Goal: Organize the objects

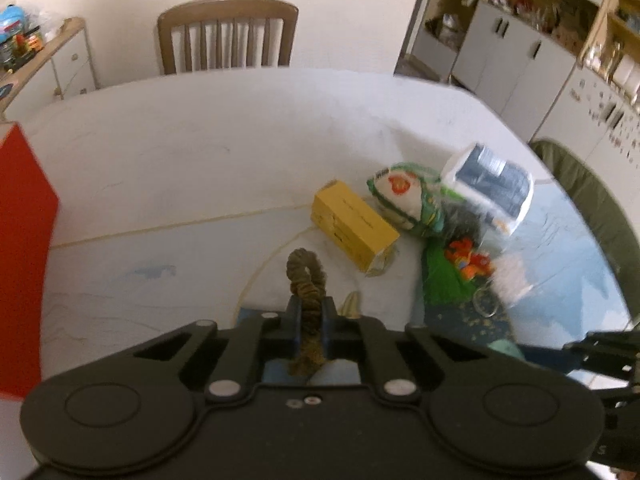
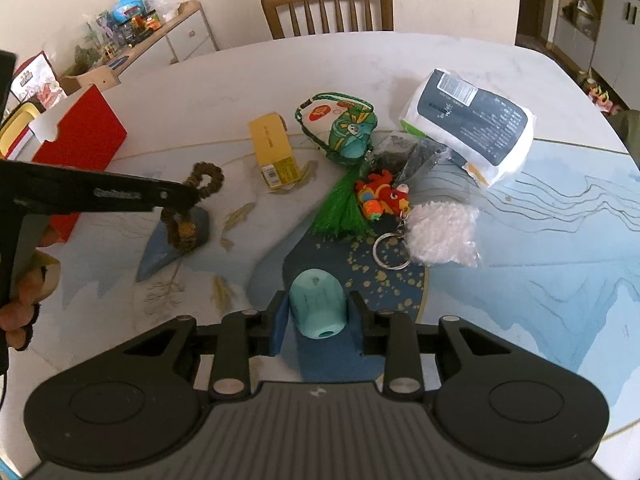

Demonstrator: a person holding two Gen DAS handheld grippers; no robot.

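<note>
Standing beside pale counter (image 2: 400, 52) with blue landscape print. Left gripper (image 1: 310, 312) had fingers clamped tight on olive-brown scrunchie (image 1: 306, 280), loop sticking out past tips, lifted over counter. Right gripper (image 2: 318, 316) held fingers narrow around mint-green rounded piece (image 2: 318, 304). Yellow box (image 2: 274, 152), green pouch (image 2: 340, 128), white-and-navy pack (image 2: 472, 128), red toy keychain (image 2: 384, 198) lay mid-counter. Red box (image 2: 76, 140) at left edge. Wooden chair (image 2: 328, 8) at far side, by cream wall.

cream wall (image 1: 120, 20), wooden chair (image 1: 228, 36) behind table (image 1: 200, 140), low sideboard (image 2: 176, 36), grey cupboards (image 1: 512, 56)
</note>
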